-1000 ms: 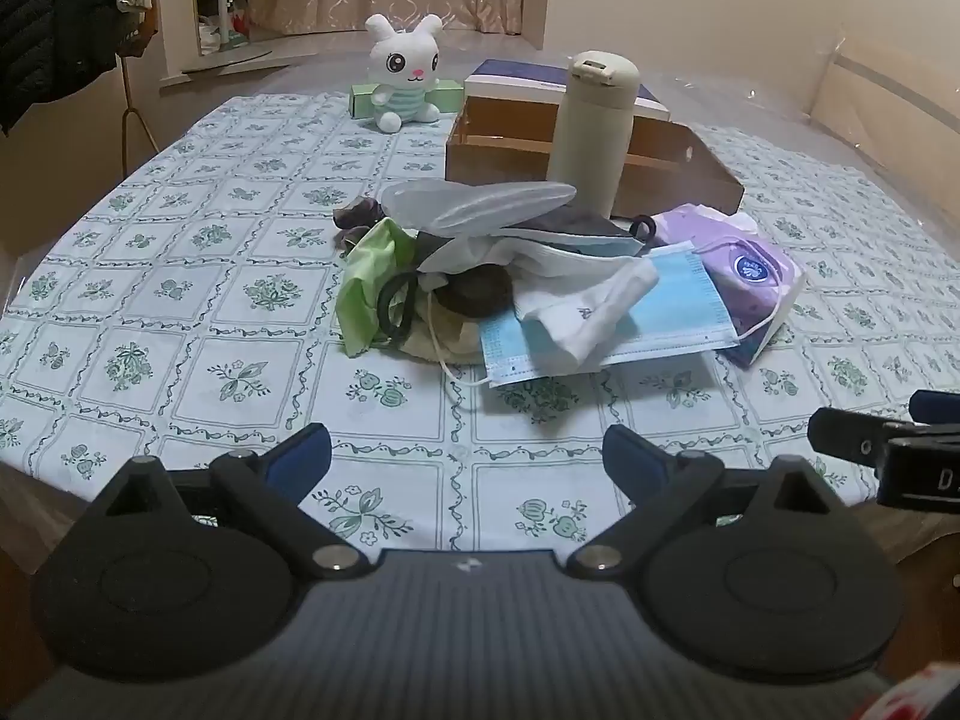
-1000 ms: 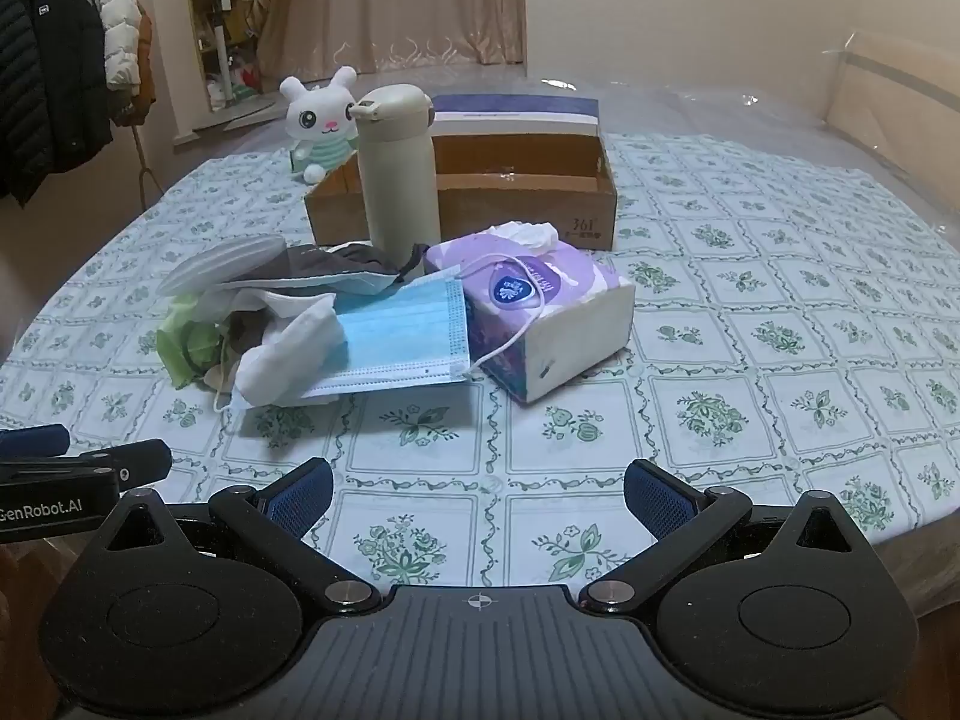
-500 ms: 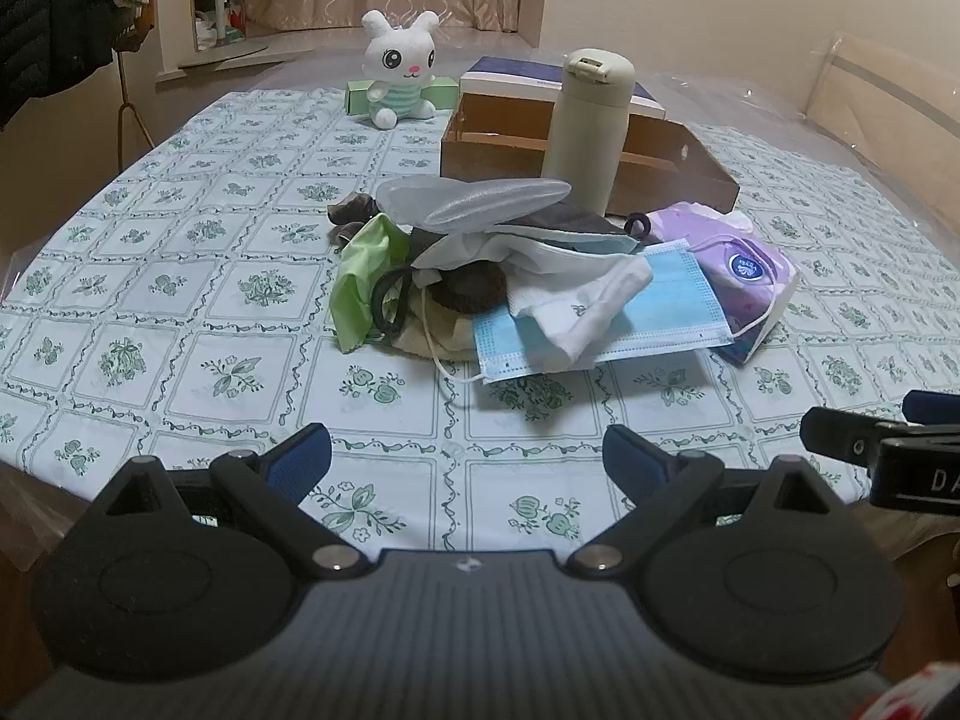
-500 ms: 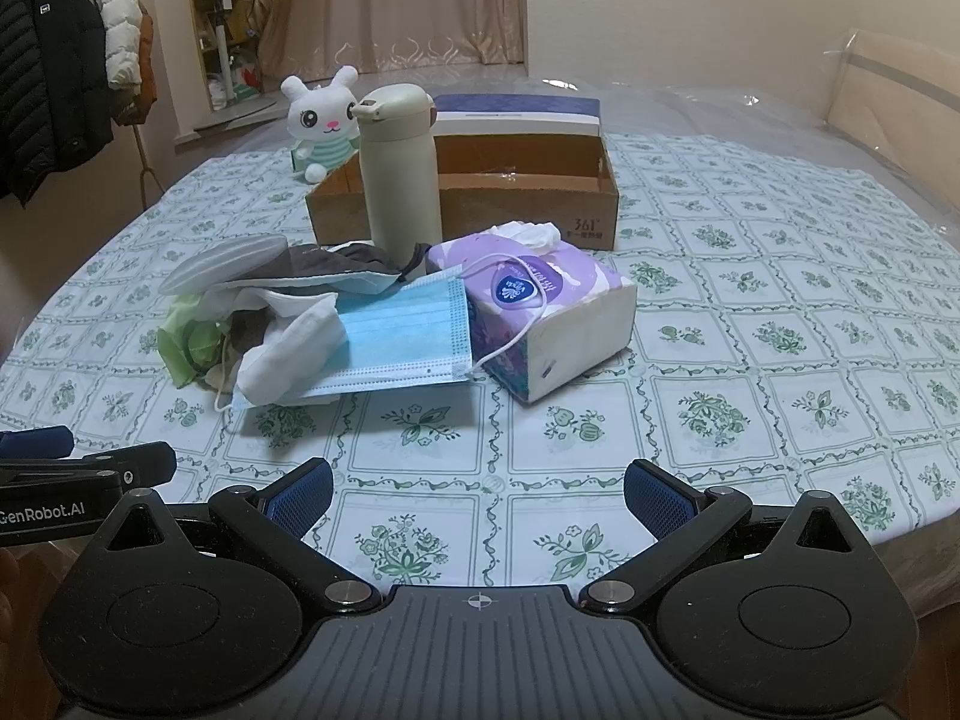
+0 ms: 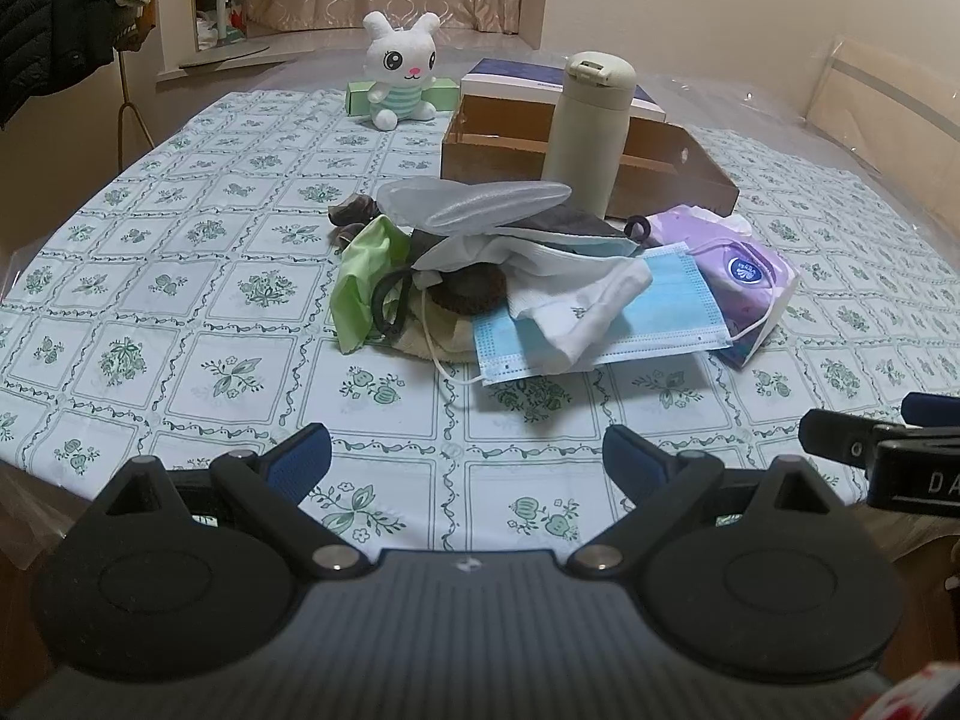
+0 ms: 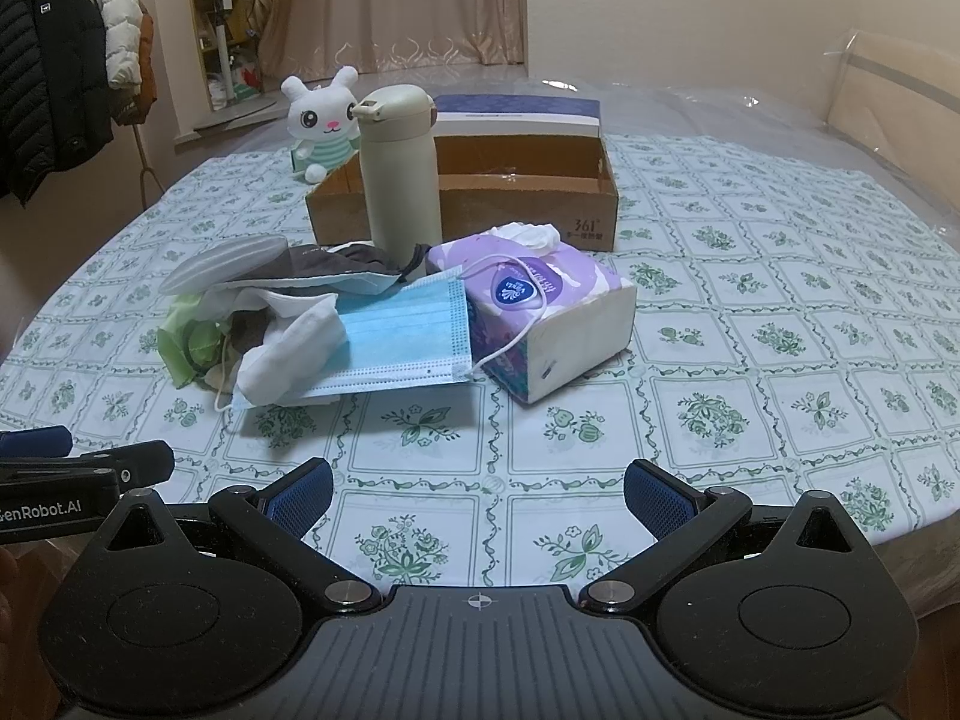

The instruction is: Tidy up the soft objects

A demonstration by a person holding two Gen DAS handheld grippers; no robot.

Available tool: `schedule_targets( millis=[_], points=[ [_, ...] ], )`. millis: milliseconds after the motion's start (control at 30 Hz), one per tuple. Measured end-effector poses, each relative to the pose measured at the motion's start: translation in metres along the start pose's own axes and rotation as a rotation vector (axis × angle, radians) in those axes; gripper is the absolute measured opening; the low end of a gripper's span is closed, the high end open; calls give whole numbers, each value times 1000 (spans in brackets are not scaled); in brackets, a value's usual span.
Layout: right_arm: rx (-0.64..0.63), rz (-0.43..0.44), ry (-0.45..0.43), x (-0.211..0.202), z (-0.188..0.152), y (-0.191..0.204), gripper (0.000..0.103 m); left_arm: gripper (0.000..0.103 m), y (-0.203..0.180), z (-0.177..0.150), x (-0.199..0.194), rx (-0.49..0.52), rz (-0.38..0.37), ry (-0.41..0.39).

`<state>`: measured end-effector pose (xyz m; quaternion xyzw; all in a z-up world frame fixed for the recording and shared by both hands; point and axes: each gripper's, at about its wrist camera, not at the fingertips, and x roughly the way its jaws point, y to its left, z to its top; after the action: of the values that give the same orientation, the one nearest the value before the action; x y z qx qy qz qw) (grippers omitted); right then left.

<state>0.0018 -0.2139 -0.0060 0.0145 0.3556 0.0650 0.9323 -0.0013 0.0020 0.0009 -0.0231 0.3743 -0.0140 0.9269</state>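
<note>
**Hovering short of pile, nothing gripped yet**

Left gripper: jaws spread wide, empty, low over near table edge, well short of pile. Right gripper: same, jaws apart, empty, near edge, just right of the left one.

Step in hand, best guess: first pick off pile, likely into box behind.

Doing it well:
- Take top or outer layers first. Green cloth on left flank sits loose, easy for left gripper.
- Pinch a fold, not a flat face. Close fully; thin fabric slips.
- Lift slow. Mask ear loop lies draped over tissue pack; a fast pull would probably drag the pack.
- Keep clear of flask, upright just behind pile, in front of box. Tips easily if snagged.
- Use right gripper to pin the pile or take the pack while left peels.

Look of things, left to right:
- Green cloth, crumpled, with black hair tie against it.
- Grey-white padded piece on top, dark cloth and white fabric under, brown round item in the middle.
- White sock or cloth lying across blue mask, mask at front right, leaning on the pack.
- Purple tissue pack, tilted, white tissue poking out top, touching pile on right.
- Plush rabbit far back left, well apart from pile.
- Box open, looks empty inside from right view.
</note>
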Motion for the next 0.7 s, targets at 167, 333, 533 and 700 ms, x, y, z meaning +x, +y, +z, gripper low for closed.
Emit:
schedule_targets(
  millis=[167, 333, 533, 700],
  points=[
    [-1, 0, -1, 1, -1, -3, 102, 96, 0, 0, 0, 1, 0, -1],
    [0, 1, -1, -1, 2, 2, 102, 96, 0, 0, 0, 1, 0, -1],
    [-1, 0, -2, 0, 2, 1, 102, 96, 0, 0, 0, 1, -1, 0],
    [-2, 0, -2, 0, 2, 1, 102, 96, 1, 0, 0, -1, -2, 0]
  ],
)
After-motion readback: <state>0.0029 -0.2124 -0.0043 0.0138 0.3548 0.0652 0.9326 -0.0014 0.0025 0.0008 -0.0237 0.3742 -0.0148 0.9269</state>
